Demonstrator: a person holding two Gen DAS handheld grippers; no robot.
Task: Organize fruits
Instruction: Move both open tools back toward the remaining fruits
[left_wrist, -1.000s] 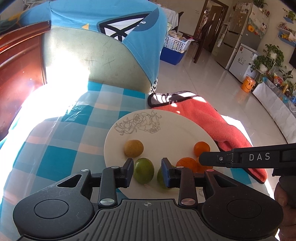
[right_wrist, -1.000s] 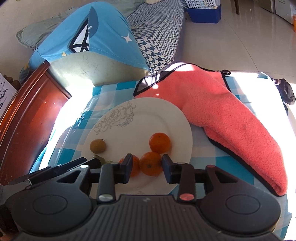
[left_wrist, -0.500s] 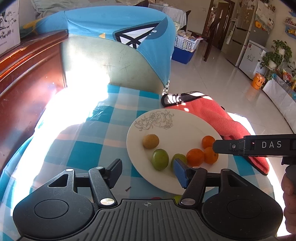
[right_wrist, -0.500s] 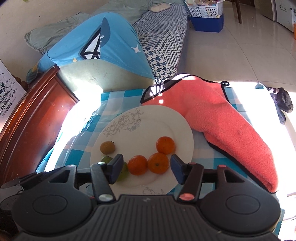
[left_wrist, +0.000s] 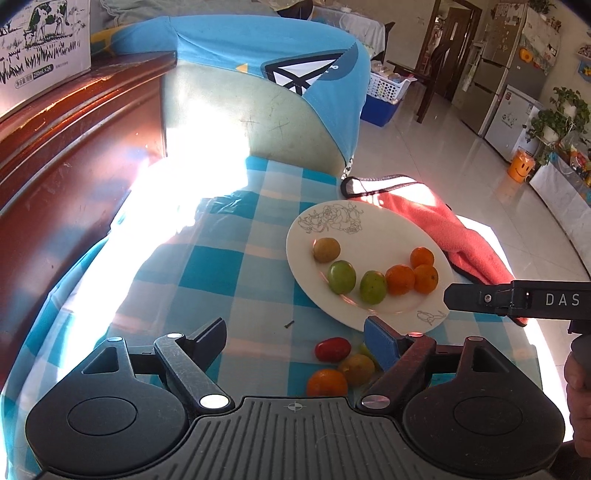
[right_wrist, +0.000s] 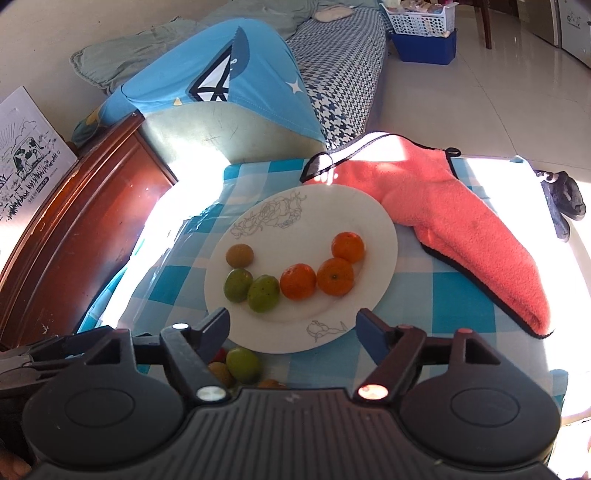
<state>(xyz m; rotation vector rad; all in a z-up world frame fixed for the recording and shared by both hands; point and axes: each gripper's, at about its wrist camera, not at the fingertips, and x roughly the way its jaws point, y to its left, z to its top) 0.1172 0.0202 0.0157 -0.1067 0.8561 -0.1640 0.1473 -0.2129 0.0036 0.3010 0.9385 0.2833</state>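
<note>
A white plate (left_wrist: 373, 229) (right_wrist: 373, 221) on the checked tablecloth holds a brown fruit (left_wrist: 326, 250) (right_wrist: 240, 255), two green fruits (left_wrist: 342, 277) (right_wrist: 238, 284) and three oranges (left_wrist: 400, 279) (right_wrist: 335, 277) in a curved row. Off the plate, near its front rim, lie a red fruit (left_wrist: 332, 349), an orange (left_wrist: 327, 383), a yellow-brown fruit (left_wrist: 357, 368) and a green fruit (right_wrist: 242, 364). My left gripper (left_wrist: 295, 338) hovers over the cloth with jaws opening and nothing between them. My right gripper (right_wrist: 293, 325) hangs above the plate's near rim, jaws opening, also holding nothing.
A coral mitt-like cloth (right_wrist: 461, 221) (left_wrist: 443, 225) lies right of the plate. A dark wooden bed frame (left_wrist: 62, 177) runs along the left, a cushioned seat with blue fabric (left_wrist: 266, 81) stands behind the table. Strong sun glare (left_wrist: 177, 192) washes the cloth's left part.
Both grippers have opened wide and pulled back and up from the plate. The green fruit and the orange they stood around stay on the plate. Loose fruits on the cloth have come into view.
</note>
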